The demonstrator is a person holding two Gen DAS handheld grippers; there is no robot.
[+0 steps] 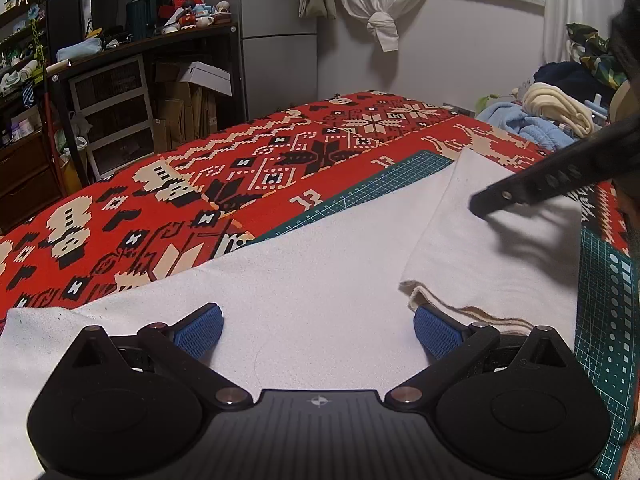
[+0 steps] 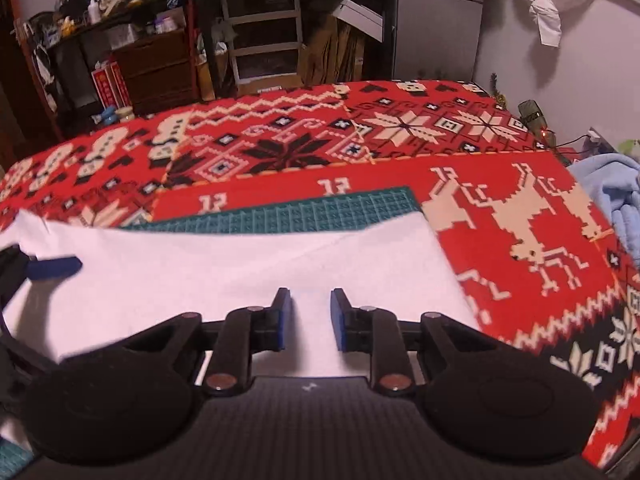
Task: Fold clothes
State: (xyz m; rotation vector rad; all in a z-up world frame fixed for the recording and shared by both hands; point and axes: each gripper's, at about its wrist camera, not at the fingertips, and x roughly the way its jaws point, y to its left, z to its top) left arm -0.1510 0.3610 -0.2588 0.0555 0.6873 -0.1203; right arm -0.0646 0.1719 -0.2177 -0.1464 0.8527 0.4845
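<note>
On mat (image 1: 400,170) | white cloth (image 1: 320,280) half-folded | your left gripper (image 1: 318,330) spread wide, right gripper (image 2: 311,312) parted, both empty | next: pinch an edge, fold over

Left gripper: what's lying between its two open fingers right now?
Only the white garment, flat and bare between the left gripper fingers, per the left wrist view.

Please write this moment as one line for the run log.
left gripper open | right gripper open | white garment partly folded on green mat

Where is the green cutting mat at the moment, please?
The green cutting mat lies on the red patterned blanket, mostly covered by the white garment; its far edge shows beyond the garment in both wrist views.
</note>
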